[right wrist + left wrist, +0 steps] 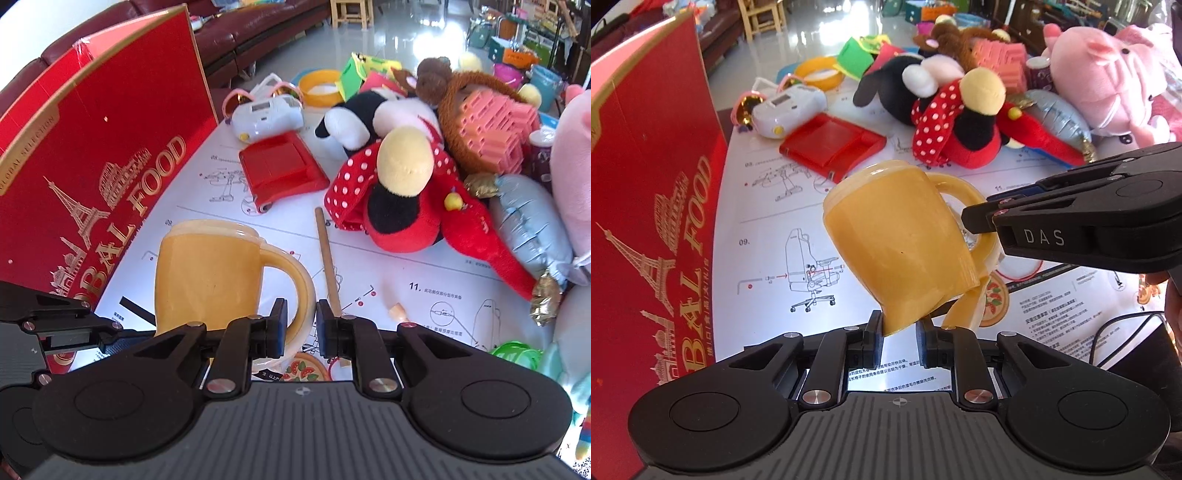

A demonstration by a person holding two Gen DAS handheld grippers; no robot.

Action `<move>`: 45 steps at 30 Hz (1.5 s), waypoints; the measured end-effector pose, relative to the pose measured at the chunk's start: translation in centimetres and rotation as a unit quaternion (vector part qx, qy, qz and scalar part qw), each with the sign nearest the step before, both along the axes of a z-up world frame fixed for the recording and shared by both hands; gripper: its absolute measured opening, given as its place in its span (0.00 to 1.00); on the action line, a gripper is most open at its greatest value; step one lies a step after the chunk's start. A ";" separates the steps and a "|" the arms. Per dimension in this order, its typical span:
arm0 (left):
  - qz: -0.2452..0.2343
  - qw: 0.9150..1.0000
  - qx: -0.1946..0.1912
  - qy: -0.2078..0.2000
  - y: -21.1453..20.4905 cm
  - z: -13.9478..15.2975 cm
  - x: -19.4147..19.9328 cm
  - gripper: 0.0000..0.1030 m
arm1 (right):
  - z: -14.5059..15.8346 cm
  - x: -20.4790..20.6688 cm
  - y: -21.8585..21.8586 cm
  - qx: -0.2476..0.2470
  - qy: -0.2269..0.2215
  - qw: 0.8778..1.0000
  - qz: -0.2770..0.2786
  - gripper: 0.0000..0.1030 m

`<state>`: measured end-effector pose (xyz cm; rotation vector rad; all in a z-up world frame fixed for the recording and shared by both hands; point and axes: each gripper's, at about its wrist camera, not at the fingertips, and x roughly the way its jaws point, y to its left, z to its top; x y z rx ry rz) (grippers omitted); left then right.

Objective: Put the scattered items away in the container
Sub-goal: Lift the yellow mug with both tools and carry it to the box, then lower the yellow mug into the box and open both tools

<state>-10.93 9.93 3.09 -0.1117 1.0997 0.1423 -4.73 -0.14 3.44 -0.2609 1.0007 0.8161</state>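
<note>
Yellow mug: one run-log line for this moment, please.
item: yellow mug | left gripper: shut on base | right gripper: shut on handle | state: tilted, off the paper | red box: not reached

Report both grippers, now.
Left gripper: shut on the mug, at its base.
Right gripper: shut on the mug's handle.

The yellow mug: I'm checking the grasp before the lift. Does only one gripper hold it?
No: the left gripper pinches the yellow mug at its base while the right gripper clamps its handle.
</note>
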 end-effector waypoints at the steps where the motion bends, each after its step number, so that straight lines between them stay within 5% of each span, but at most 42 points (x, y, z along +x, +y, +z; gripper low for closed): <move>1: -0.001 1.000 0.001 -0.005 -0.1 0.2 -0.2 0.14 | 0.3 -0.2 -0.1 0.003 -0.006 1.000 0.000 0.18; 10: 0.008 1.000 -0.012 -0.028 -0.2 2.7 -1.6 0.13 | 2.8 -1.6 -0.2 0.012 -0.039 0.999 0.010 0.17; 22: 0.047 0.993 -0.024 -0.107 2.3 9.8 -3.5 0.13 | 10.2 -2.7 1.9 0.049 -0.115 0.991 0.045 0.17; 35: 0.187 0.968 0.001 -0.165 8.8 15.5 -10.6 0.14 | 16.1 -7.2 11.0 0.087 -0.168 0.968 0.165 0.17; 45: 0.299 0.946 -0.004 -0.125 14.7 13.1 -16.8 0.14 | 13.7 -12.4 19.5 0.059 -0.139 0.949 0.276 0.17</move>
